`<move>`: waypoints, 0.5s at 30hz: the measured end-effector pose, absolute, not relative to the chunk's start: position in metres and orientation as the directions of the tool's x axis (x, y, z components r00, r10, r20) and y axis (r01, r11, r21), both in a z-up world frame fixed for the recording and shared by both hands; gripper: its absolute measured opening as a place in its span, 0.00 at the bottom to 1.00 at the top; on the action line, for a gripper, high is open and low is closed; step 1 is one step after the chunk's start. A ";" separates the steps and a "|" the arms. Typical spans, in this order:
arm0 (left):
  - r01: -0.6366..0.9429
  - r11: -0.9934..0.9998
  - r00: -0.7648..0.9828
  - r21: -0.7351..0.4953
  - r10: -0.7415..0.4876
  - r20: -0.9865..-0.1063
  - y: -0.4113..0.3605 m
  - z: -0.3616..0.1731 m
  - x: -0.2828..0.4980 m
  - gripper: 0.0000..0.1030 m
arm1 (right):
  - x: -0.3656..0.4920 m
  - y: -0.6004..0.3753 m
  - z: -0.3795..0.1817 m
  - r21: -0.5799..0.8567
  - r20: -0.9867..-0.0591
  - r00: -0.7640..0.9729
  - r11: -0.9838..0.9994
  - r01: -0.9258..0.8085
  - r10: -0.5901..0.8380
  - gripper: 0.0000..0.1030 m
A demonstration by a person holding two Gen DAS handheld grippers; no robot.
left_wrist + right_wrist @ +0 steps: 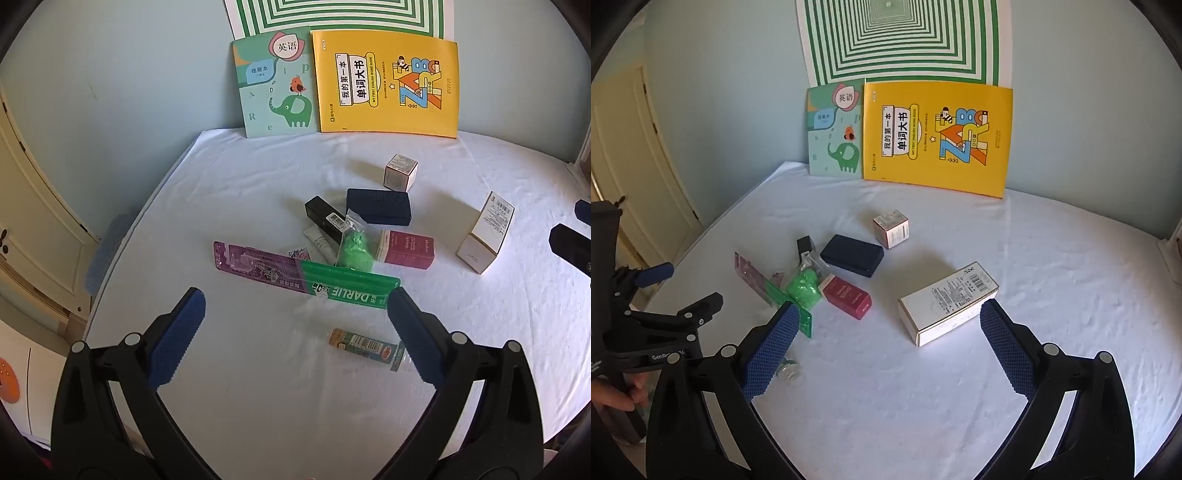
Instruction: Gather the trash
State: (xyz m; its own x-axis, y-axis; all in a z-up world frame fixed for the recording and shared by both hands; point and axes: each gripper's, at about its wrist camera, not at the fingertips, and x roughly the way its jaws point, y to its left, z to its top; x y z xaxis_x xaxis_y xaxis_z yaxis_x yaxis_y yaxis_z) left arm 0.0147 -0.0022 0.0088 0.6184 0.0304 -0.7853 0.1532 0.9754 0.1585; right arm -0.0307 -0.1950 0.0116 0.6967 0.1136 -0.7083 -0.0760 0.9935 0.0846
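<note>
A long white carton lies flat just ahead of the right jaws. Ahead of the left jaws lies a green-and-purple toothbrush pack, with a small orange wrapper between them. Beyond sit a green pouch, maroon box, navy case and small cube box.

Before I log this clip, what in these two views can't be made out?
- Small clear item, right wrist view: half hidden behind the right tool's pad; unidentifiable.
- Dark objects, left wrist view: cut off by the right edge.
- White carton print: too small to read in either view.
- Black box, right wrist view: mostly hidden behind the green packet.
- No trash container visible.
</note>
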 end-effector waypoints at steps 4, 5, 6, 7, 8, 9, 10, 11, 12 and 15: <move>0.155 0.975 0.619 0.161 0.032 -0.785 -0.004 0.008 0.017 0.94 | -0.030 -0.200 0.011 0.090 -0.708 0.697 0.993 -0.075 0.117 0.94; 0.155 0.974 0.619 0.163 0.032 -0.785 -0.004 0.008 0.017 0.94 | -0.030 -0.200 0.012 0.093 -0.708 0.696 0.993 -0.074 0.118 0.94; 0.156 0.974 0.618 0.165 0.034 -0.786 -0.005 0.007 0.018 0.94 | -0.029 -0.200 0.012 0.094 -0.709 0.695 0.993 -0.074 0.119 0.94; 0.156 0.973 0.615 0.168 0.038 -0.787 -0.005 0.006 0.019 0.94 | -0.028 -0.200 0.012 0.093 -0.710 0.695 0.993 -0.072 0.117 0.94; 0.156 0.973 0.614 0.168 0.038 -0.788 -0.006 0.005 0.020 0.94 | -0.027 -0.200 0.012 0.093 -0.710 0.695 0.993 -0.071 0.116 0.94; 0.157 0.974 0.613 0.166 0.036 -0.789 -0.006 0.005 0.020 0.94 | -0.027 -0.201 0.012 0.094 -0.710 0.694 0.993 -0.071 0.117 0.94; 0.156 0.974 0.612 0.165 0.036 -0.790 -0.006 0.004 0.020 0.94 | -0.027 -0.201 0.011 0.097 -0.712 0.692 0.993 -0.070 0.119 0.94; 0.156 0.974 0.613 0.165 0.036 -0.789 -0.007 0.004 0.020 0.94 | -0.025 -0.202 0.011 0.099 -0.715 0.689 0.993 -0.069 0.120 0.94; 0.155 0.974 0.614 0.168 0.038 -0.789 -0.007 0.004 0.020 0.94 | -0.025 -0.202 0.010 0.099 -0.716 0.688 0.993 -0.069 0.119 0.94; 0.153 0.974 0.615 0.169 0.040 -0.787 -0.008 0.003 0.021 0.94 | -0.024 -0.203 0.010 0.099 -0.717 0.686 0.992 -0.074 0.123 0.94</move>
